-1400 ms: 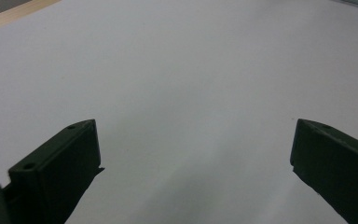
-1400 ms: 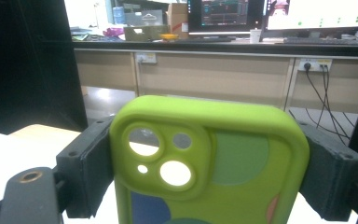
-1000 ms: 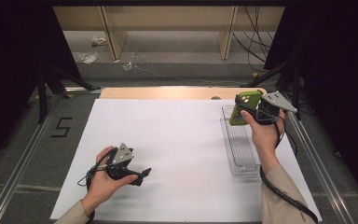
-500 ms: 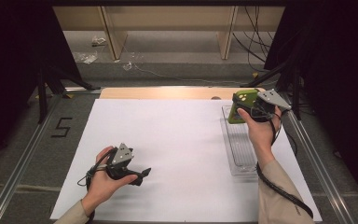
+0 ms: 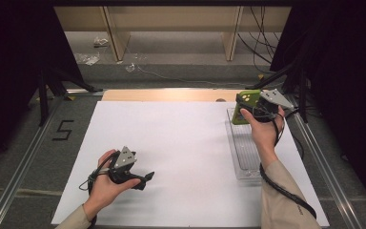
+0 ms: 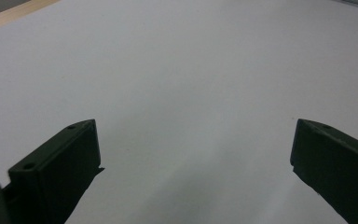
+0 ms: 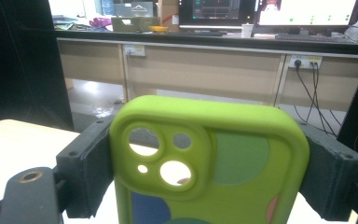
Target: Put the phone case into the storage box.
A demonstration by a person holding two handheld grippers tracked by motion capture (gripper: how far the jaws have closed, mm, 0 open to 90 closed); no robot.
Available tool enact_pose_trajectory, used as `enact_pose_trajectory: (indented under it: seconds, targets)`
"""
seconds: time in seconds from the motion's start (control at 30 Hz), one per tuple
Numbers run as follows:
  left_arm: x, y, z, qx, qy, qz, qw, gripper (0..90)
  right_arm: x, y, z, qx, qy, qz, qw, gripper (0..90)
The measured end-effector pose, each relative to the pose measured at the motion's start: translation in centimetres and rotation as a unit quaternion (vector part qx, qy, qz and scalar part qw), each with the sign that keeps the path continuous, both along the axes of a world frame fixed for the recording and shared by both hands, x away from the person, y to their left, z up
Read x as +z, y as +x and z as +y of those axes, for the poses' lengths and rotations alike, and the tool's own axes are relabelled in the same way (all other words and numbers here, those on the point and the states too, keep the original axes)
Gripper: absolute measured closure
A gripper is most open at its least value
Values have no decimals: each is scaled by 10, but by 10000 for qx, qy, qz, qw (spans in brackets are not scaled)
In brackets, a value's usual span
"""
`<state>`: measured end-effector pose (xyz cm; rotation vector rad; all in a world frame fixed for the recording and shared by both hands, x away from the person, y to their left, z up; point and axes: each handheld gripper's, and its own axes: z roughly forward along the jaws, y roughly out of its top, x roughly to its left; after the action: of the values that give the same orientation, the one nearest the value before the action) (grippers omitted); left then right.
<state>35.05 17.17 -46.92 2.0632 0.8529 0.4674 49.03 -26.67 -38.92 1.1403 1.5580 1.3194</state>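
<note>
A large white sheet (image 5: 181, 157) covers most of the table, seen from above; a strip of bare wooden tabletop (image 5: 167, 95) shows along its far edge, and a grey floor mat marked with a black number 5 (image 5: 63, 130) lies to the left of the sheet.

A clear plastic tray (image 5: 244, 152) lies on the right side of the sheet, running from near to far; I cannot tell if anything is inside it.

The person's right hand (image 5: 263, 131) holds the right gripper (image 5: 246, 108) raised over the far end of the tray; its black jaws are clamped on the two long edges of a lime-green phone case (image 7: 209, 163), held upright; the case has a raised camera block with round cut-outs and patches of darker green, blue and orange on its back; in the high view the case (image 5: 245, 106) sits just left of the gripper's grey plate.

The person's left hand (image 5: 107, 183) holds the left gripper (image 5: 147, 177) low over the near left part of the sheet, pointing right; its jaws stand wide apart with nothing between them, only white sheet beyond.
</note>
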Motion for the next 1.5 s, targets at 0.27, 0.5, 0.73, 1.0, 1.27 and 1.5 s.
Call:
enact_pose_trajectory:
  seconds: [0.27,0.5,0.73,1.0,1.27,1.5]
  targets:
    - [0,0,0,6,-10,-1,10000,9,-5,4,0,-33,-23,70,10000,170]
    - [0,0,0,3,-13,3,10000,9,-9,8,0,-59,-29,133,9999,170]
    - [-1,0,0,7,-32,3,10000,9,-11,10,0,-81,-56,139,9999,170]
    - [0,0,0,3,-31,8,10000,9,-15,15,0,-133,-70,187,9997,170]
    - [-1,0,0,2,-35,10,10000,9,-16,18,1,-171,-88,223,9996,170]
    - [0,0,0,-1,-35,12,10000,9,-17,23,1,-209,-106,272,9994,170]
